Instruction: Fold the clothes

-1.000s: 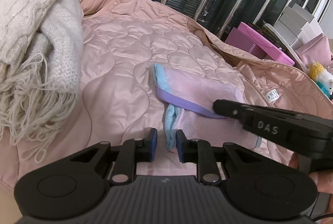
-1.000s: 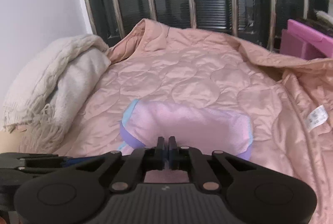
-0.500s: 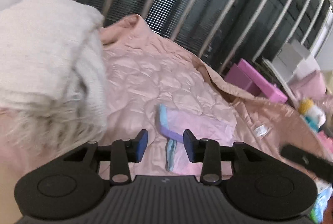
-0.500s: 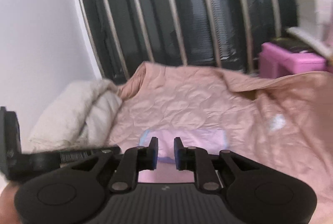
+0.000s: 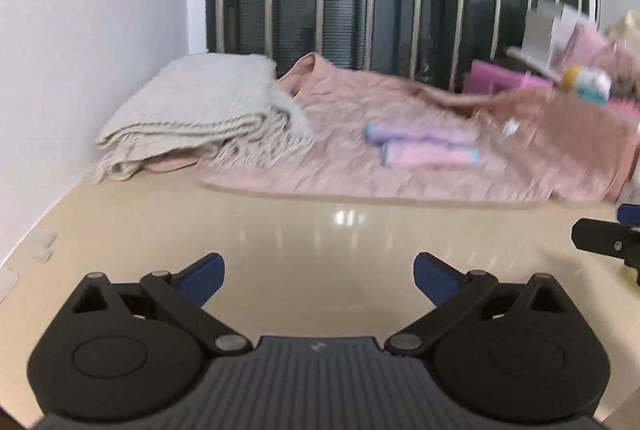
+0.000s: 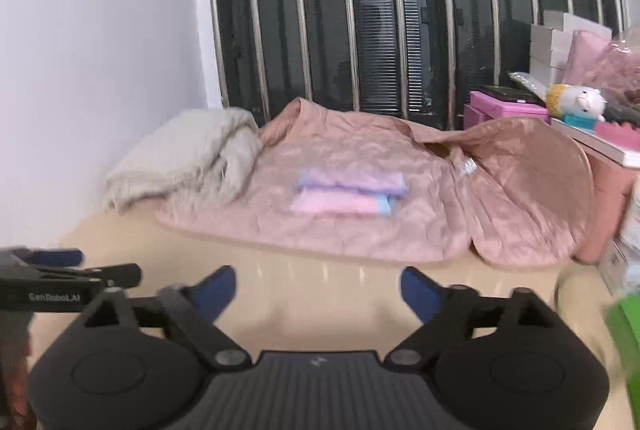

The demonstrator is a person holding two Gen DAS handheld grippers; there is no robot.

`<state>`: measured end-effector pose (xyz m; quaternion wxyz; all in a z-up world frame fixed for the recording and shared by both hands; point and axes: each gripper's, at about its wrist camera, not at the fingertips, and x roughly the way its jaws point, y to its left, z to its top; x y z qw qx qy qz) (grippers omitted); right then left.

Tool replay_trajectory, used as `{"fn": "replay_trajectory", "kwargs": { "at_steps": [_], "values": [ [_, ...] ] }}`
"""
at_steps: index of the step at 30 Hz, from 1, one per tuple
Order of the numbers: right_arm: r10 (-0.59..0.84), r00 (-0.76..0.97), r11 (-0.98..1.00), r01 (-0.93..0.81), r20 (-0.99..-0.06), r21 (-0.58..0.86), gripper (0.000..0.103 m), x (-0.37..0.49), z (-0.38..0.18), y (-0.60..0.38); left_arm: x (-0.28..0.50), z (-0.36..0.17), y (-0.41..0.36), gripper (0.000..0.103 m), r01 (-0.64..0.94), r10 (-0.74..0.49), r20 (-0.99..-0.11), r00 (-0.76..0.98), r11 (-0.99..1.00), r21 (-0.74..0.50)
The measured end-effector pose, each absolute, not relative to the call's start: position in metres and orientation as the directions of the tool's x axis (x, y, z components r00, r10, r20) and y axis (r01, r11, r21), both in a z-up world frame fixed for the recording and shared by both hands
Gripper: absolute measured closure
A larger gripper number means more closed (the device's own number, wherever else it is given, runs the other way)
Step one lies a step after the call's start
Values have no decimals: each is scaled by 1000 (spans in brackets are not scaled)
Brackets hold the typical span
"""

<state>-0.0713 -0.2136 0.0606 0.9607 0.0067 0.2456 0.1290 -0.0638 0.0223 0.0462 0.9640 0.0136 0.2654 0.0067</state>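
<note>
**Folded garment on the quilt, both grippers wide apart over bare tabletop**

Dark window panes behind vertical steel bars (image 6: 352, 10) fill the background, with a white wall (image 6: 100, 50) running from nine to eleven o'clock. Below them a glossy beige tabletop (image 6: 328, 294) takes up the foreground and throws back small ceiling-light glints.

Largest on it is a pink quilted jacket (image 6: 360, 226), spread flat across the far half, its right part humped up toward three o'clock with a white care label (image 6: 466, 166) showing on the lining. At ten o'clock, touching the jacket's left edge, lies a folded cream knitted blanket with fringe (image 6: 184, 162). Pink boxes (image 6: 504, 108) and a small plush toy (image 6: 580, 102) stand at about two o'clock beyond the jacket; that corner is blurred in the left wrist view.

On the jacket's middle rests the folded garment (image 6: 348, 192), a small pink and lilac piece with light-blue trim, lying in two stacked layers, at twelve o'clock from the right gripper and about one o'clock in the left wrist view (image 5: 424, 146).

The left gripper (image 5: 318, 276) hangs over bare tabletop, blue-padded fingers spread wide, nothing between them. The right gripper (image 6: 318, 288) is likewise spread wide and empty, well short of the garment.
</note>
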Motion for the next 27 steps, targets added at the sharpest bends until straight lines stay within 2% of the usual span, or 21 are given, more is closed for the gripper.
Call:
{"fn": "replay_trajectory", "kwargs": {
  "at_steps": [5,8,10,14,18,27],
  "values": [
    [175,812,977,-215,-556,-6,7,-61,19,-186,-51,23,21,0,-31,48,-515,856,999,42],
    [120,816,982,-182,-565,-54,4,-53,1,-177,-39,13,18,0,-32,61,-539,840,997,63],
    [108,804,987,-156,-585,-33,3,-45,-5,-178,-33,9,15,0,-20,63,-550,833,996,83],
    [102,822,995,-90,-561,50,0,-28,-1,-186,-20,1,11,1,3,67,-571,818,993,121],
    [97,787,994,-101,-609,27,0,-5,-6,-183,-1,0,20,0,17,-16,-625,781,1000,-5],
    [99,775,994,-109,-624,22,0,8,-7,-181,3,-1,18,1,28,-19,-629,777,1000,4]
  ]
}}
